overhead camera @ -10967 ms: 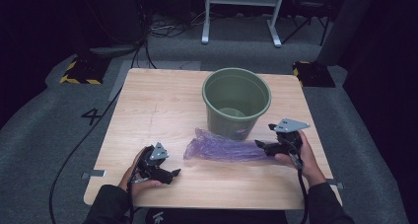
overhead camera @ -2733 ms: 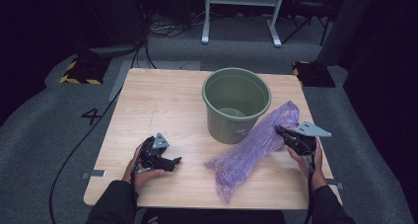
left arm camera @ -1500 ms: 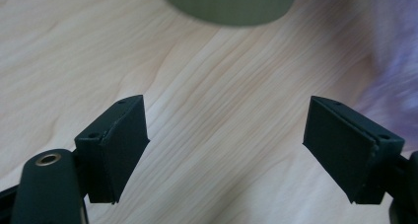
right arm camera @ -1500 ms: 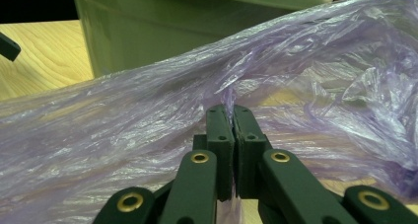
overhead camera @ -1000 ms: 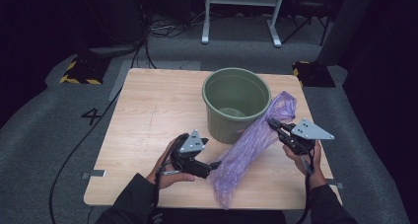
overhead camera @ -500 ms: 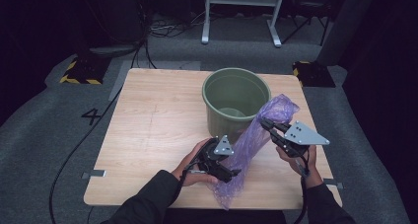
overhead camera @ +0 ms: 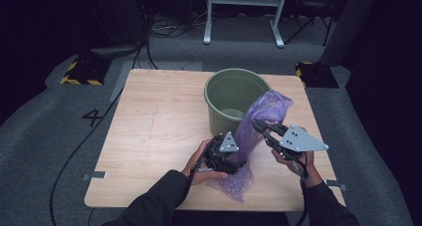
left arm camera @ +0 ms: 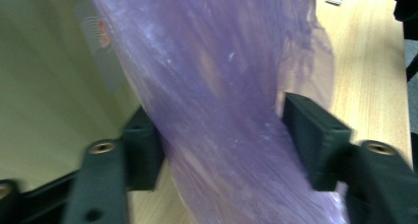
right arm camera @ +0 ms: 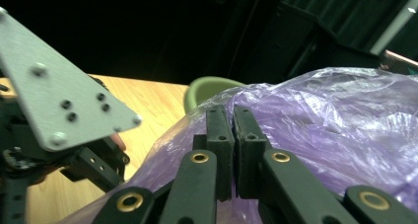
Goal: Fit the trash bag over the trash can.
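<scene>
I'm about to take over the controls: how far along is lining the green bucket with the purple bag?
Done: the right gripper is shut on the purple bag, raised beside the green bucket. In hand: the left gripper, jaws just closing, straddles the bag's middle. Left: opening the bag and fitting it into the bucket.

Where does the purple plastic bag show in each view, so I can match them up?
High view: purple plastic bag right of centre, draped against the green bucket.
Left gripper view: bag fills the centre, bucket wall at left.
Right gripper view: bag right and centre.
Shared landmark: the green bucket.
</scene>
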